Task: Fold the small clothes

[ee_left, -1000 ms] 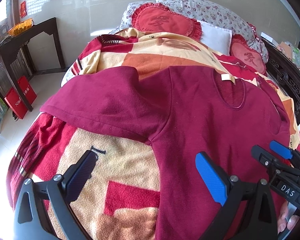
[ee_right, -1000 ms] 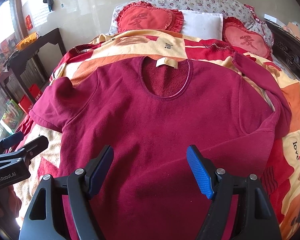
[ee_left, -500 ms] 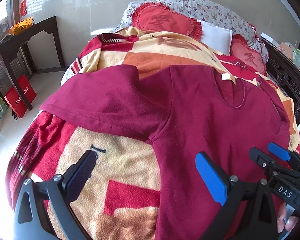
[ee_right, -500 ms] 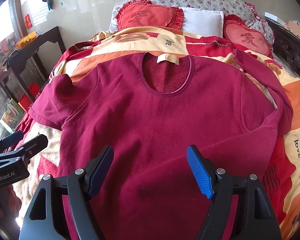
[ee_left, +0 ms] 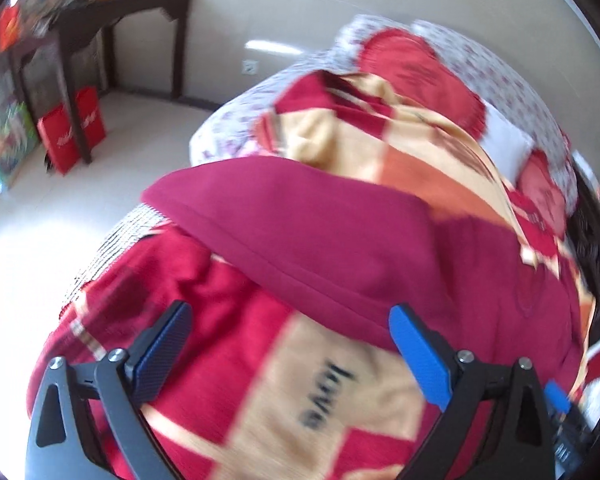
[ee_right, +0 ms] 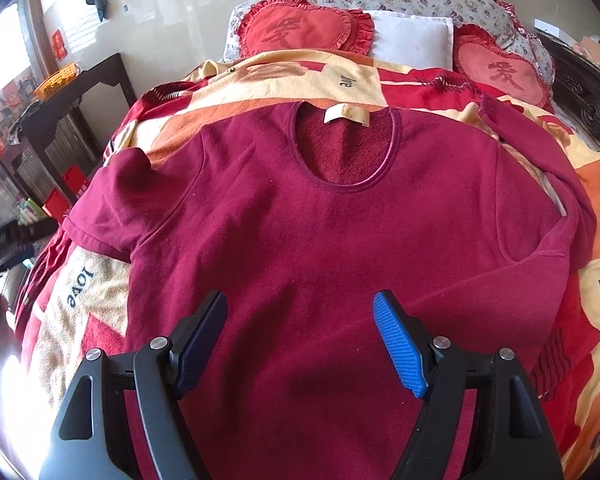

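Observation:
A dark red long-sleeved top lies flat on the bed, neck hole and cream label toward the pillows. My right gripper is open and empty, hovering over the top's lower body. My left gripper is open and empty, over the blanket just below the top's left sleeve; this view is motion-blurred. The left sleeve spreads out to the side. The right sleeve lies bent along the top's right side.
A red, orange and cream blanket with "love" lettering covers the bed. Heart-shaped red cushions and a white pillow lie at the head. A dark side table and red bags stand left of the bed. A carved dark bed frame runs along the right.
My left gripper has swung left toward the top's left sleeve, blurring its view. My right gripper has stayed over the lower body, drawn back slightly. Both stay open.

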Motion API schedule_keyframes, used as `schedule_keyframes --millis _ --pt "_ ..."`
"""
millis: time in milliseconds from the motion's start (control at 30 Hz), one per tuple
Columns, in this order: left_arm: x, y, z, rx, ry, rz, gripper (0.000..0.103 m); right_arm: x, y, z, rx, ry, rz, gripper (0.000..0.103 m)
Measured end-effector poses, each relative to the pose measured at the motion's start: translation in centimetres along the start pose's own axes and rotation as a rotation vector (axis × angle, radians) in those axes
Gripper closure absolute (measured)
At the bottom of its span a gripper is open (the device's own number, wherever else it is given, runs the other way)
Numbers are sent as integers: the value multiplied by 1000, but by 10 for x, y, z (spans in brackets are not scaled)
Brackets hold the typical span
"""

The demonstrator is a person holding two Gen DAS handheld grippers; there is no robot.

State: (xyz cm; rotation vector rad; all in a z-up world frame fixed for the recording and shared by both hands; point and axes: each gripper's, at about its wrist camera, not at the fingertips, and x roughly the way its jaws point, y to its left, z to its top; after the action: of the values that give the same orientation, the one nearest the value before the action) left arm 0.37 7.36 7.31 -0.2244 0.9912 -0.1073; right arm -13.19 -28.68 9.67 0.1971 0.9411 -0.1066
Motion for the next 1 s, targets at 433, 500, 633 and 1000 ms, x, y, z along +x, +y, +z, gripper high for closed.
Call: schedule_keyframes --millis 433,500,633,1000 --pt "73 116 61 -363 104 -117 16 25 14 0 -16 62 31 45" --pt "81 121 63 -387 115 -131 20 29 15 1 -17 68 34 45" --pt "93 130 69 -429 103 -162 37 34 18 2 -20 81 40 45" --pt "67 126 81 -409 -23 -244 96 36 9 -1 10 94 47 45"
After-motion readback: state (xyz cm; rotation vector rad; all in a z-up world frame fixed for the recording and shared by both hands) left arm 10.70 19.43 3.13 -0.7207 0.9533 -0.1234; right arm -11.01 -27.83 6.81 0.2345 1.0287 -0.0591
